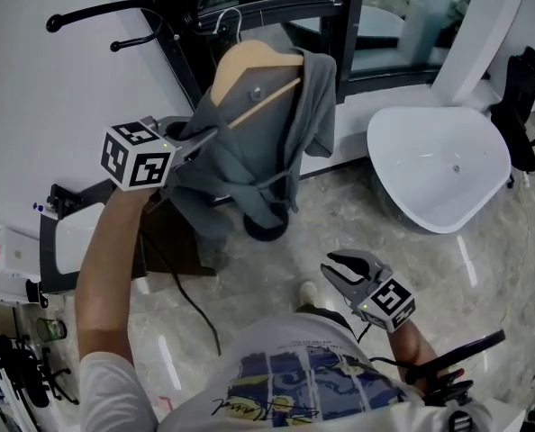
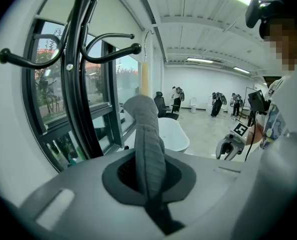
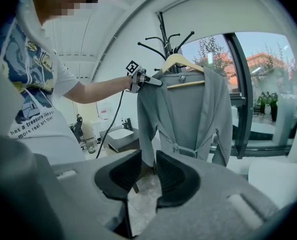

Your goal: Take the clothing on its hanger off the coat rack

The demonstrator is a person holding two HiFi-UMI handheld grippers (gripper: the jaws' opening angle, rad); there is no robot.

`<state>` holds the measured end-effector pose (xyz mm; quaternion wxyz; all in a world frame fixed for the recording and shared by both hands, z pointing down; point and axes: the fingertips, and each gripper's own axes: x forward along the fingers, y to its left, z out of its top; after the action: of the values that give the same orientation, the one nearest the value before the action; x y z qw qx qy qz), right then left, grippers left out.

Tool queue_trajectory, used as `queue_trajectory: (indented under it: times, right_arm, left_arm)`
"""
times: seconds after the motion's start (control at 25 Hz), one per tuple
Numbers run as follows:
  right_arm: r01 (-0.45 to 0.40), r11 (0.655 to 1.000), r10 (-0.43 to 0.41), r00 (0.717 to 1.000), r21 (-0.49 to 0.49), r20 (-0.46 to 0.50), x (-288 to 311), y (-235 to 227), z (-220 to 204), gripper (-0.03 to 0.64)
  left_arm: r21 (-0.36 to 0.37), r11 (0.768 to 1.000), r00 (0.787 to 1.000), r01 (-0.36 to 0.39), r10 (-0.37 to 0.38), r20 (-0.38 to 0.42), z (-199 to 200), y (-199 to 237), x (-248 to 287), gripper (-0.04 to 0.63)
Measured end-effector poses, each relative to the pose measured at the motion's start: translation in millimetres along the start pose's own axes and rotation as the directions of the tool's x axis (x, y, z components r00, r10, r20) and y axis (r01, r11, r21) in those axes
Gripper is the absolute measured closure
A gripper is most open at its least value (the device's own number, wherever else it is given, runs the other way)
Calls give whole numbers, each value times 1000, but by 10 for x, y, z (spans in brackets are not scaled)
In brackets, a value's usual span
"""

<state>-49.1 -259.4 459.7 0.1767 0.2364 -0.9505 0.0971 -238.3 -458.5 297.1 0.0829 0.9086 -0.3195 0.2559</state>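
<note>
**Left gripper view only:** left gripper (image 2: 149, 181), jaws pressed together on a fold of the grey robe (image 2: 147, 129).

**Right gripper view only:**
- The robe's whole front, belt (image 3: 188, 149) tied, on a wooden hanger (image 3: 181, 63).
- It hangs at frame centre before the black coat rack (image 3: 164, 36). Whether the hook rests on a peg cannot be told.
- Right gripper (image 3: 147, 176), jaws slightly apart, nothing between them.

**Head view:**
- White bathtub (image 1: 403, 151), right of frame, drain (image 1: 455, 167) at its bottom.
- Marble floor (image 1: 340, 214).
- Dark-framed window (image 1: 394, 16), top of frame.
</note>
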Motion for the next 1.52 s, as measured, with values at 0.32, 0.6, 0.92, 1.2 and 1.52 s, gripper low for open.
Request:
queue_trajectory:
  times: [0.32,0.6,0.92,1.2,1.52]
  right_arm:
    - [18,1000,-18,1000,-5,15,-10,152,-35,526]
    - [24,1000,-24,1000,-13,8,-39,440,-49,532]
    - [4,1000,-4,1000,-29,-1,-92,868,-102,537]
    - [-43,997,43,999,-57,-4,-42,1206,-22,545]
    - [-74,991,77,997,-109,20,-40,1560,30,581]
  left_arm:
    - [12,999,999,49,-49,20,-153,-388,-101,598]
    - [8,997,996,82,-82,22,-501,-816,-356,598]
    - [32,996,996,86,-86,19,-929,-1499,-846,598]
    - [43,997,998,67,-67,15,-1277,-1955,-1277,598]
    - [5,1000,999,24,-24,37,-1594,-2477,-1723,598]
